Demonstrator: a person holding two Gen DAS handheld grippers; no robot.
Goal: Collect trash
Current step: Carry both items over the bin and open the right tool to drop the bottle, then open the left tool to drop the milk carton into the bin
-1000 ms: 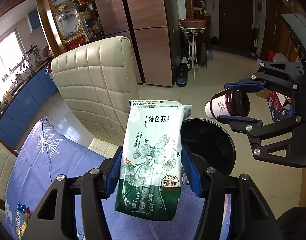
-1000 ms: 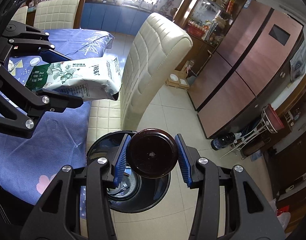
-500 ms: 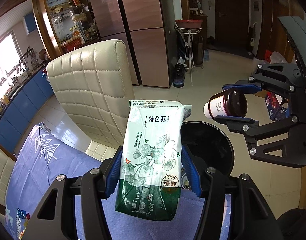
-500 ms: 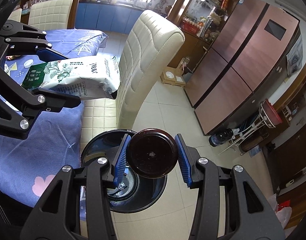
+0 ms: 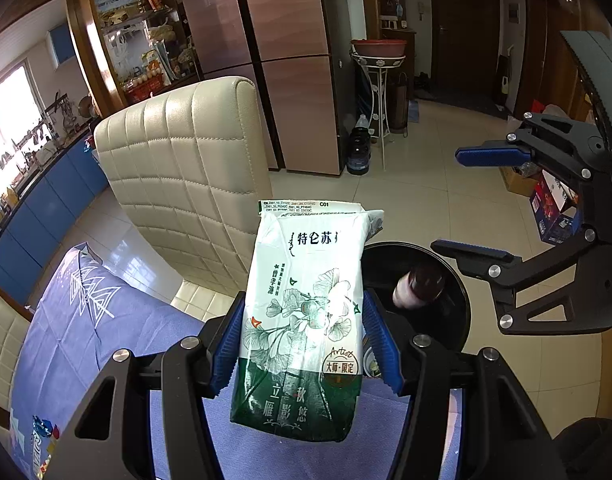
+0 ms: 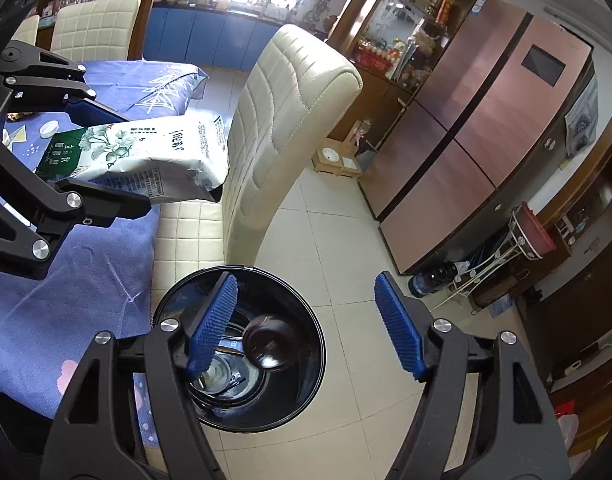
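My left gripper (image 5: 301,344) is shut on a green and white milk carton (image 5: 306,312) and holds it over the table edge, beside the black trash bin (image 5: 458,280). The carton also shows in the right wrist view (image 6: 145,160). My right gripper (image 6: 306,328) is open and empty above the bin (image 6: 306,380); it also shows in the left wrist view (image 5: 482,204). A dark brown bottle (image 6: 267,344) lies inside the bin, also seen in the left wrist view (image 5: 420,286).
A cream padded chair (image 5: 185,168) stands between the blue-clothed table (image 5: 85,340) and the bin. A fridge (image 6: 486,140) and a white plant stand (image 5: 380,100) stand further back on the tiled floor. Small items lie on the table (image 6: 49,130).
My right gripper opened and let go of the brown bottle, which dropped into the bin. My left gripper still holds the carton in much the same place.
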